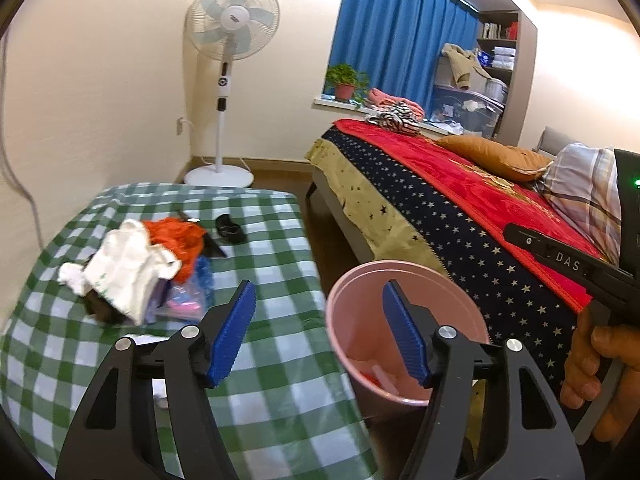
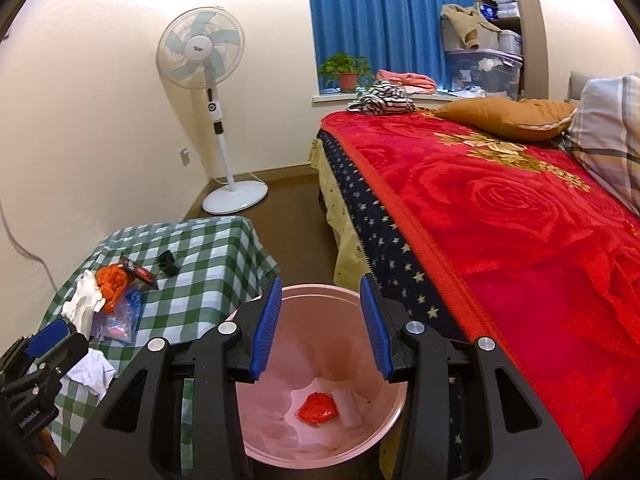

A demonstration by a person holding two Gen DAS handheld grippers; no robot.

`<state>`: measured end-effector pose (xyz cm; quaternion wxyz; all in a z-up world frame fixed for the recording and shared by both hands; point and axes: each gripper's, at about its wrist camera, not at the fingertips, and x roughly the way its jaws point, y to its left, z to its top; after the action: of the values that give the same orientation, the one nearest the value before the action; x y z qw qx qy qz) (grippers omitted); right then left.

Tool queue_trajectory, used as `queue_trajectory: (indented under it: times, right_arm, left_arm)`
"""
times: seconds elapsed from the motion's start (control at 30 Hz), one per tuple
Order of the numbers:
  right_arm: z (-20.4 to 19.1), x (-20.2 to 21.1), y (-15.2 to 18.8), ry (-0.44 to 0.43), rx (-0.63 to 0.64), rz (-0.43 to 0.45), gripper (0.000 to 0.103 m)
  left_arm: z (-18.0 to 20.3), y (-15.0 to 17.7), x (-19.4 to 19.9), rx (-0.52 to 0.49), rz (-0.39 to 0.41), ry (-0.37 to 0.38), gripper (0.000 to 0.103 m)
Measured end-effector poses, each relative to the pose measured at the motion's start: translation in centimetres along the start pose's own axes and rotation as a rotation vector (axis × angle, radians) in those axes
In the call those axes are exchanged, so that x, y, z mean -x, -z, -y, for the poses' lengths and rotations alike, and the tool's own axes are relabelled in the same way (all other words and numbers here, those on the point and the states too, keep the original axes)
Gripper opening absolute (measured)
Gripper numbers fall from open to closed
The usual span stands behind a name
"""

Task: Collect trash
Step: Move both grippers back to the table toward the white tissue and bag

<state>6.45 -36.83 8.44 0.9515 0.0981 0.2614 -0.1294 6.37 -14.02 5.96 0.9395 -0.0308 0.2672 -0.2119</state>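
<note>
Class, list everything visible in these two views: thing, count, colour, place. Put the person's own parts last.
Bin: one, pink, floor between table and bed.
Red wrapper: one, inside bin.
Trash pile: mixed white, orange, blue, on table.
Black object: one, on table.
Table: one, green-white check cloth, left.
Fan: one, white, corner.
Bed: one, red blanket, right.
Curtain: blue, window.
Potted plant: one, green, sill.
Left hand-held gripper: open.
Right hand-held gripper: open, above bin.

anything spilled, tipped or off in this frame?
Nothing spilled. The pink bin stands upright with red and white scraps inside. The only mess is the trash pile left on the checked table. Both grippers are open and empty.
</note>
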Motion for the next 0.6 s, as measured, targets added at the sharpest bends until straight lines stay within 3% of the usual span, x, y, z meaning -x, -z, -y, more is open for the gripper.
queue_trajectory:
  times: [0.4,0.6]
  right_arm:
    - [-4.2,-0.6,0.9,-0.081,0.052,-0.026,0.042]
    - [-7.0,-1.8,1.8,-0.145,0.076,-0.052,0.042]
  left_arm:
    - [-7.3,2.4,2.6,0.088,-0.002,-0.166,0.064]
    - [-11.3,4.6,2.3,0.185,-0.034,-0.258,0.064]
